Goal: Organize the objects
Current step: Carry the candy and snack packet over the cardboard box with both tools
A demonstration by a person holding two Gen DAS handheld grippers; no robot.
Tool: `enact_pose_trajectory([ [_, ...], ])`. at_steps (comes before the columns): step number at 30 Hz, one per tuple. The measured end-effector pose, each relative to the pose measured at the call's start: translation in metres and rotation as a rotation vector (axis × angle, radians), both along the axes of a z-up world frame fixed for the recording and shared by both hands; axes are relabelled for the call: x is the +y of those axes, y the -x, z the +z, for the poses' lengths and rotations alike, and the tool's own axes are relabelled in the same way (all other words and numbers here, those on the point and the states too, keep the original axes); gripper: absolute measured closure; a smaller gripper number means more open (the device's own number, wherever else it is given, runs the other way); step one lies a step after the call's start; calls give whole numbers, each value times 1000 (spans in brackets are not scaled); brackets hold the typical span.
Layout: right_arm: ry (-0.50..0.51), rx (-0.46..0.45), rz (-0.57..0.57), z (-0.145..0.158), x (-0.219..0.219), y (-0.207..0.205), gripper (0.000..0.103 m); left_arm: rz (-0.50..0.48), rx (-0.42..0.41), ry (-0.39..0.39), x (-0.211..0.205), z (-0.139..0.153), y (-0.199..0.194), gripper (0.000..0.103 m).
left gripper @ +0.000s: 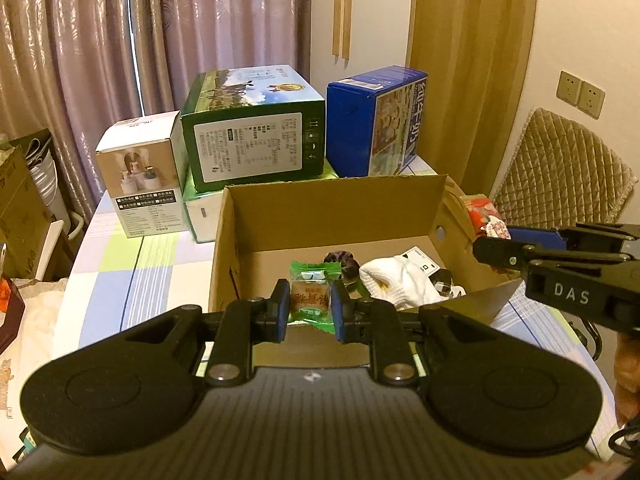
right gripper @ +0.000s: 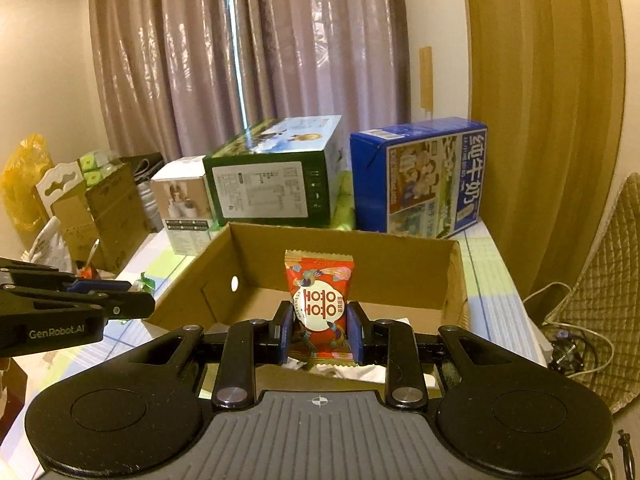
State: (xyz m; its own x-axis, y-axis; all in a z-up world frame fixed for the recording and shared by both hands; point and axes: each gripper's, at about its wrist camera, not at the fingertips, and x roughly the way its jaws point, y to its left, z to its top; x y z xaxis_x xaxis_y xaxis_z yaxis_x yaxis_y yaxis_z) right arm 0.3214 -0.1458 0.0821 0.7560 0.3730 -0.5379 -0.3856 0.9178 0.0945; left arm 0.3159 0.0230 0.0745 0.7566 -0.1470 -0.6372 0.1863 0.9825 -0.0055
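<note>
Left hand-held gripper (left gripper: pixel 309 312) clamps green snack packet (left gripper: pixel 313 294); right hand-held gripper (right gripper: pixel 320 334) clamps red snack packet (right gripper: pixel 319 300), both at 6 o'clock edge of cardboard box (left gripper: pixel 332 216). Risk: slick wrappers slip, drop outside onto desk (left gripper: pixel 132 264).

You're wielding two matte black grippers: left gripper (left gripper: pixel 309 309), right gripper (right gripper: pixel 321 330). Both are wearing blue pads (left gripper: pixel 283 307) and silver screws (left gripper: pixel 224 371). White "DAS" and "GenRobot.AI" lettering is showing.

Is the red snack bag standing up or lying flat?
Standing up. The right gripper pinches the red snack bag near its bottom, crimped top edge pointing up, over the cardboard box.

Mauve curtains (left gripper: pixel 100 40), cream wall (left gripper: pixel 580 32), quilted chair (left gripper: pixel 560 160), checked tablecloth (left gripper: pixel 132 264)
</note>
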Motion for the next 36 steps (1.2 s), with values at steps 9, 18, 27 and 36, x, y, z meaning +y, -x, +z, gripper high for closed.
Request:
enact_pose_trajectory([
  [9,12,22,-4,-9,6,-17,77,19,9,-15,6,-6,-21,86],
  [18,10,54,-15,-19,12,-39,78,37,46,1,10,-19,-48,86],
  [27,17,81,-45,-33,6,-60,78,50,75,5,7,-33,-73,86],
  [36,10,104,-66,-42,-1,-72,78,60,99,1,7,-44,-89,86],
])
